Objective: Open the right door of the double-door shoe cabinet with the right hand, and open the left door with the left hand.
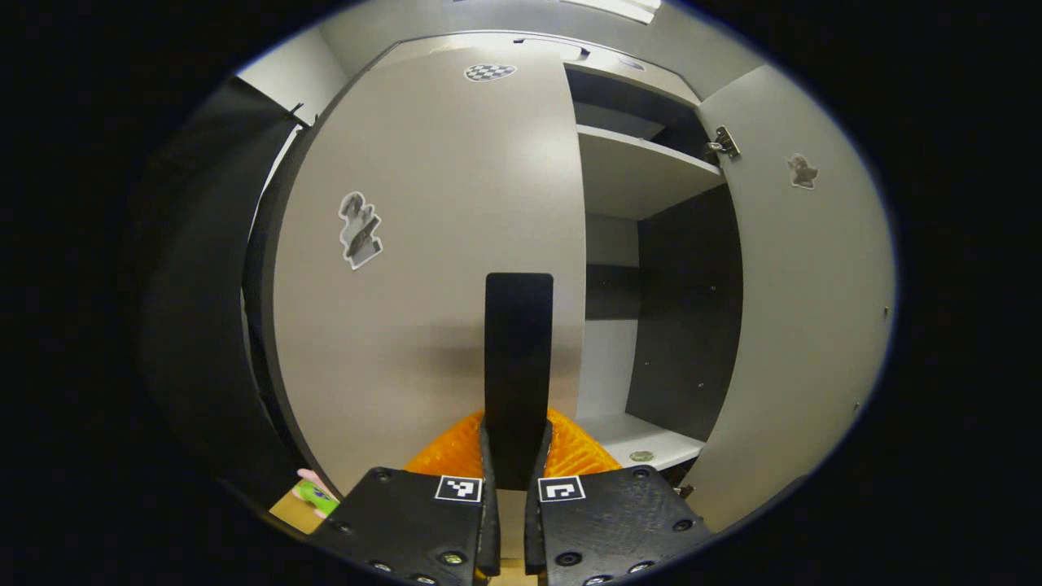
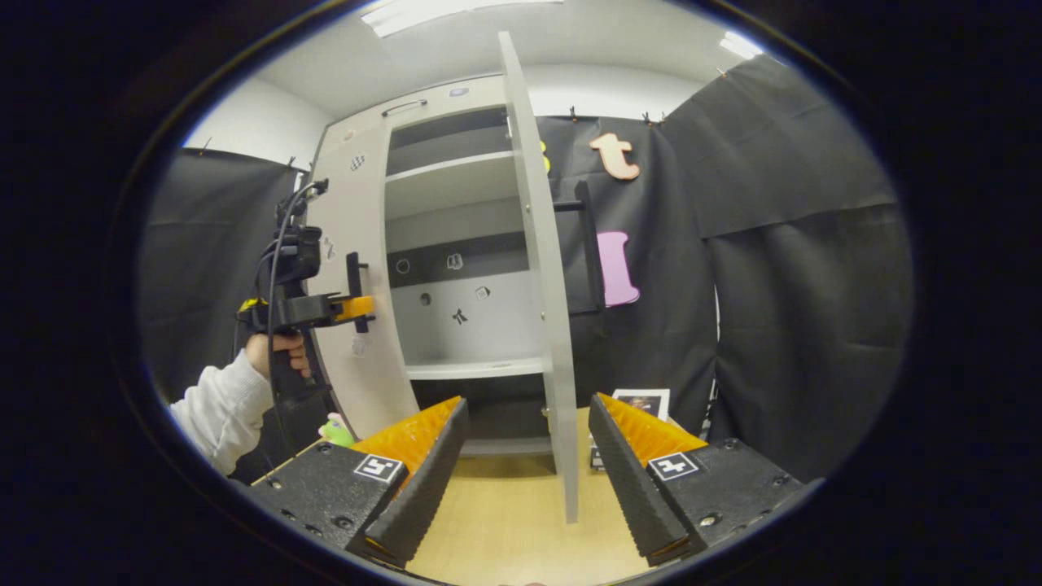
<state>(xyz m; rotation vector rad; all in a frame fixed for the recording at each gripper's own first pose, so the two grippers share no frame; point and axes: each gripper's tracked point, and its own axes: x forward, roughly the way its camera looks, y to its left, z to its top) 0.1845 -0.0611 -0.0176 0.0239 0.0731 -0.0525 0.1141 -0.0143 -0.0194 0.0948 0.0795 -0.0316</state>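
Straight ahead of left gripper (image 1: 518, 456): left door (image 1: 423, 244), closed; fingers pinch its upright bar handle (image 1: 518, 358). Door stiff, light on hinges; handle is right hold. Right gripper (image 2: 525, 456) spread, empty, straddling edge of right door (image 2: 541, 268), swung open.

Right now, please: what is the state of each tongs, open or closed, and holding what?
Left tongs: closed on the left door handle.
Right tongs: open, holding nothing; the right door stands edge-on between them, untouched.
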